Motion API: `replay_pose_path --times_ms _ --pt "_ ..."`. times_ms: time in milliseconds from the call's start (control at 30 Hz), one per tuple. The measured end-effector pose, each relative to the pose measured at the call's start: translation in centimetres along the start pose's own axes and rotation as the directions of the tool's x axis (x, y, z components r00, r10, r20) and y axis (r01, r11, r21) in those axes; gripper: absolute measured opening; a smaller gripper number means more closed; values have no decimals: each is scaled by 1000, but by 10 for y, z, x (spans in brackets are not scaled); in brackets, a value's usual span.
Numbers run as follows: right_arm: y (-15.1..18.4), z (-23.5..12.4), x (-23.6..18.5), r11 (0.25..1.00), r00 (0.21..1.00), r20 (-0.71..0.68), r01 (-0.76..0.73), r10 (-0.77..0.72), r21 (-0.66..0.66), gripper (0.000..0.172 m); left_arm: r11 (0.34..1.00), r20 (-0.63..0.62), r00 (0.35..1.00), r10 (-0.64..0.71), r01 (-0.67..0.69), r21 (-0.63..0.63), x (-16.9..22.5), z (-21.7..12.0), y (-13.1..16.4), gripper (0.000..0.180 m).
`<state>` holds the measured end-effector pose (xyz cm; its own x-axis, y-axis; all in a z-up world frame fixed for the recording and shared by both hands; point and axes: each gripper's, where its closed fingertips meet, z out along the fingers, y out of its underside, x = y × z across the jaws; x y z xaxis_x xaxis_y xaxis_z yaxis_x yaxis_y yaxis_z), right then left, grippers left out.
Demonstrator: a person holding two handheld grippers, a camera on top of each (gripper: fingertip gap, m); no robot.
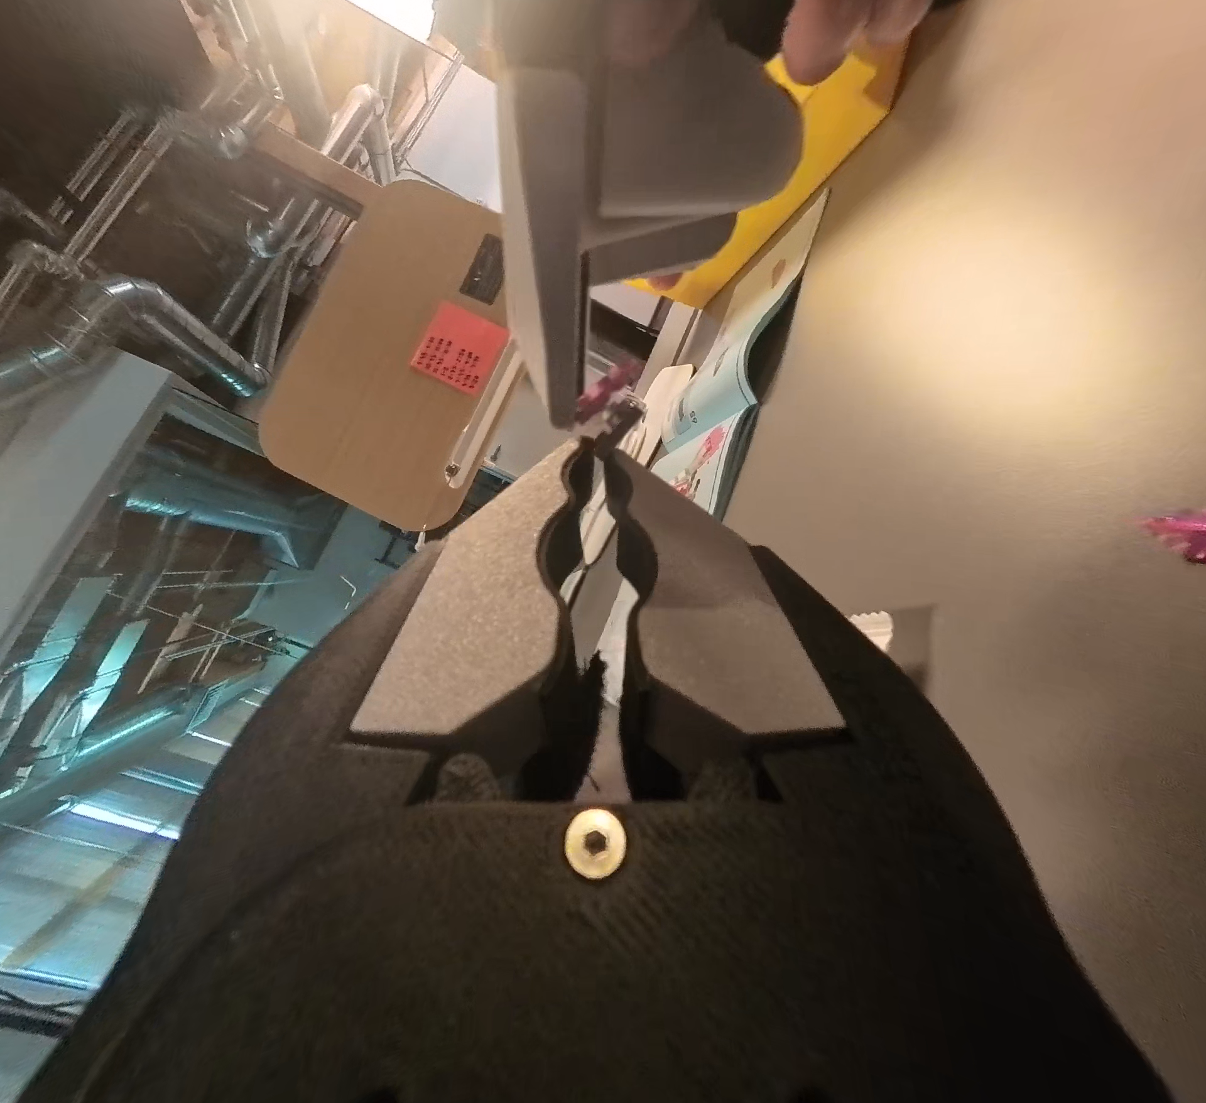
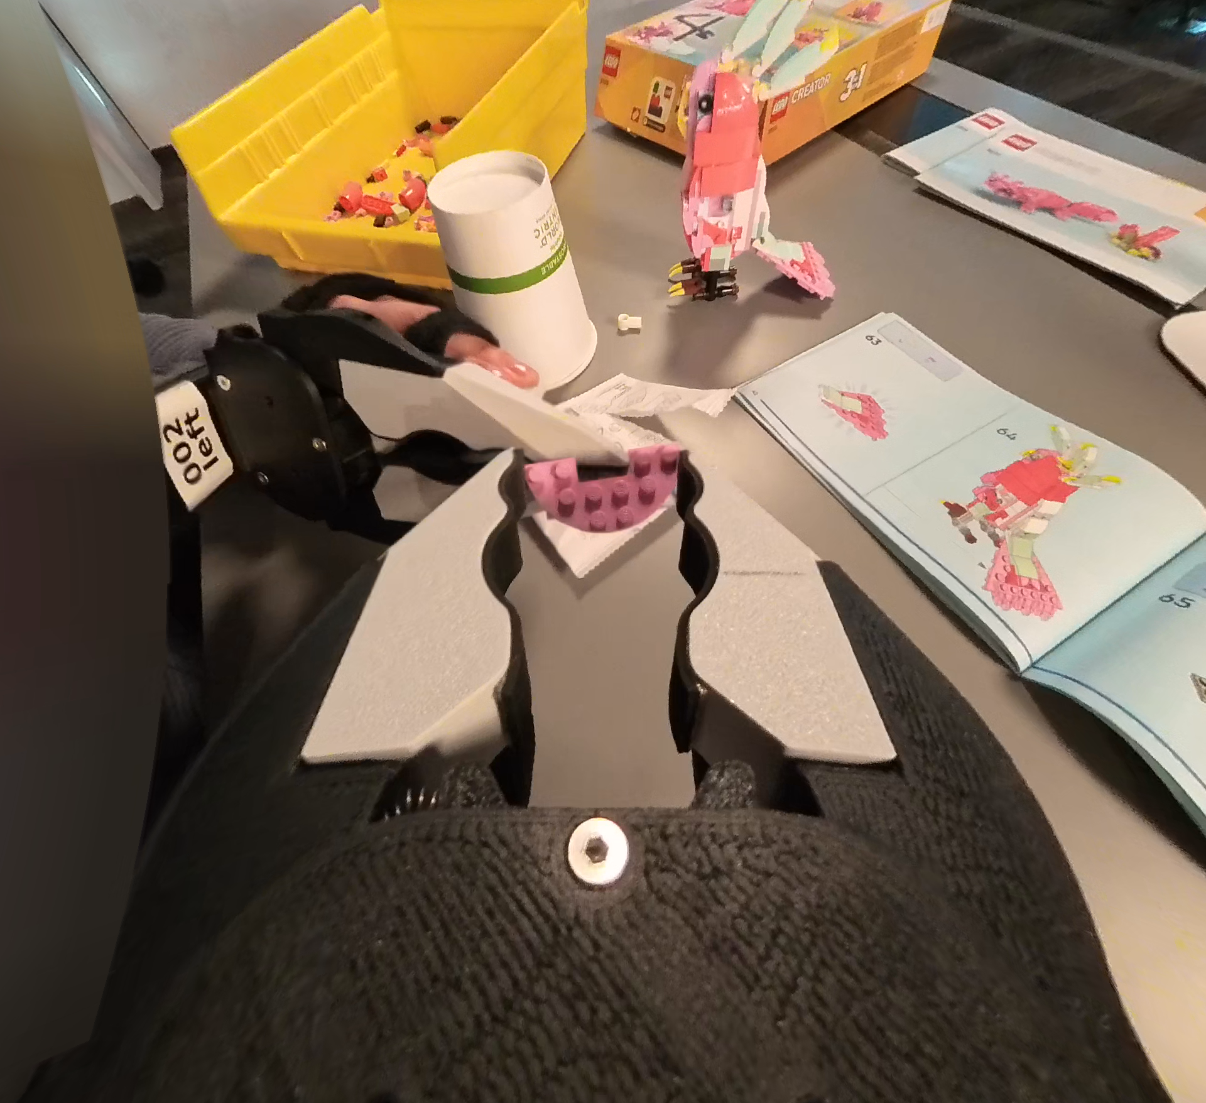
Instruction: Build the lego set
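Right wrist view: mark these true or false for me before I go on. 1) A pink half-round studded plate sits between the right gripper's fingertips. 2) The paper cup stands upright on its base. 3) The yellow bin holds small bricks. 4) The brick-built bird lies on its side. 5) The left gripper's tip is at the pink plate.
1) True: the pink half-round plate spans the right gripper fingertip to fingertip.
2) False: the paper cup stands upside down, its wide rim on the table.
3) True: the yellow bin holds small red and pink bricks.
4) False: the bird stands upright on its feet.
5) True: the left gripper reaches the plate's straight edge.
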<state>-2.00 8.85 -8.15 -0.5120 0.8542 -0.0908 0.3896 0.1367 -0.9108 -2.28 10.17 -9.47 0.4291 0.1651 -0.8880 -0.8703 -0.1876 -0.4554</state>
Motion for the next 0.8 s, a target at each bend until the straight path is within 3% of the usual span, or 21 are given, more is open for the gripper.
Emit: replay_pose_path --times_ms 233,500,633,800 --pt "-1 -10 11 1000 1000 -19 -8 8 -18 46 1000 -5 1000 23 -23 -17 3 1 3 1" --pt "99 -8 39 933 995 -92 1 -36 -360 46 998 2 999 -53 53 -28 -3 2 8 2" --pt "120 -4 36 911 994 -90 25 -68 -411 47 998 0 998 -57 57 -29 -2 2 9 2" --pt "122 -4 32 926 996 -84 5 -40 -378 60 998 -10 999 -50 49 -30 0 3 9 2"
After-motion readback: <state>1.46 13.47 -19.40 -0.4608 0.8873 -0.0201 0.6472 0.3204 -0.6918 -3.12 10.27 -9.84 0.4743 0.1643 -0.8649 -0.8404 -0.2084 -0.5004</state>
